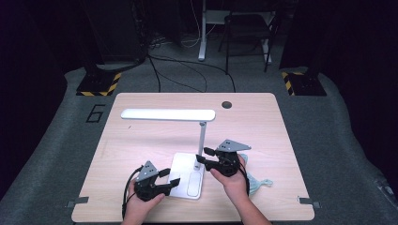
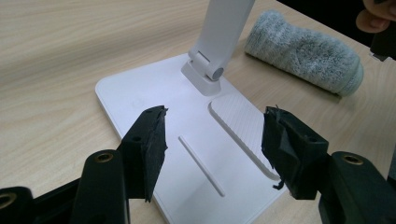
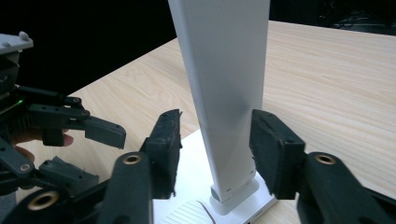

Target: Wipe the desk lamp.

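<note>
Around the white lamp's upright post (image 3: pixel 224 93), the open right claw (image 3: pixel 215 149) is placed, probably for gripping; the open left claw (image 2: pixel 212 144) is held over the lamp's flat white base (image 2: pixel 154 98) to steady it.

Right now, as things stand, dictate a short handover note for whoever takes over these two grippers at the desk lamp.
Left gripper: open, hovering over the white flat lamp base, touching nothing.
Right gripper: open, its fingers on either side of the white upright lamp post, not closed on it.
Things: the white folding desk lamp stands near the middle of the light wooden table, head arm level and pointing left. A grey-green fuzzy rolled cloth lies on the table beside the base, near the right hand.
Done: both grippers are in place at the lamp.
Left: probably grip the post, steady the base, then move or fold the lamp.
</note>
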### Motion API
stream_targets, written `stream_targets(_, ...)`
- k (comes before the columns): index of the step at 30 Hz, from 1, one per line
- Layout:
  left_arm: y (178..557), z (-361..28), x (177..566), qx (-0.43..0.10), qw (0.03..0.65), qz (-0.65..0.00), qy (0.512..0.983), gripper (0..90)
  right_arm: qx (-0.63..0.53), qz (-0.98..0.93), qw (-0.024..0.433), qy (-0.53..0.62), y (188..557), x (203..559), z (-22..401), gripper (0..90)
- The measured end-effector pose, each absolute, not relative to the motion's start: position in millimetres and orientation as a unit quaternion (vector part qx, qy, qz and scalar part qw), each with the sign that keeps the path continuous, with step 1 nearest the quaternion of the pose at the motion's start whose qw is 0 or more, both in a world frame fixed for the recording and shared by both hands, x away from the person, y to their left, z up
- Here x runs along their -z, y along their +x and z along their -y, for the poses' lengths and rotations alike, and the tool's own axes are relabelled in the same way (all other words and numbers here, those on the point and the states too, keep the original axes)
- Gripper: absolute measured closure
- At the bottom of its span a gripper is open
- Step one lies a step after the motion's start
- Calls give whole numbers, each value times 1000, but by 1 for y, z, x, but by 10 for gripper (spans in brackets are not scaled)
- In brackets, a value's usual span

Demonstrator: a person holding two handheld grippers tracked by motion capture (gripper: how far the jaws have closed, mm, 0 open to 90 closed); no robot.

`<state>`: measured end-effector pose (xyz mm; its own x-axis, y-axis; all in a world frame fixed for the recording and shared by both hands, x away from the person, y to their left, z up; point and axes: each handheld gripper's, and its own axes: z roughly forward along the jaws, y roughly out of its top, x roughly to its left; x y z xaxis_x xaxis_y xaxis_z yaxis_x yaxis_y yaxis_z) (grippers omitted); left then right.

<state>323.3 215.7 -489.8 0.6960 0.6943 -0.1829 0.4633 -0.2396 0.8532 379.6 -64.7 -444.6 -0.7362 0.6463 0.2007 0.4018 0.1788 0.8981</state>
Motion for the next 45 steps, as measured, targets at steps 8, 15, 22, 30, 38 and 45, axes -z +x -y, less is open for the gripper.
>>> stream_targets(8,323,-214,499,-120,481,-382,780,375,-536,-760,126,346,367,447,71,478)
stream_targets(15,323,-213,508,-131,467,-385,785,371,-520,-761,160,353,353,455,91,455)
stream_targets(22,325,-209,516,-144,456,-399,782,375,-500,-751,185,388,344,466,123,432)
stream_targets(30,327,-209,523,-152,438,-398,792,387,-479,-740,212,422,336,480,154,368)
stream_targets(38,328,-211,526,-142,441,-403,789,398,-434,-746,222,454,337,497,168,310)
stream_targets(45,328,-212,527,-140,442,-403,789,395,-414,-769,195,446,346,509,161,436)
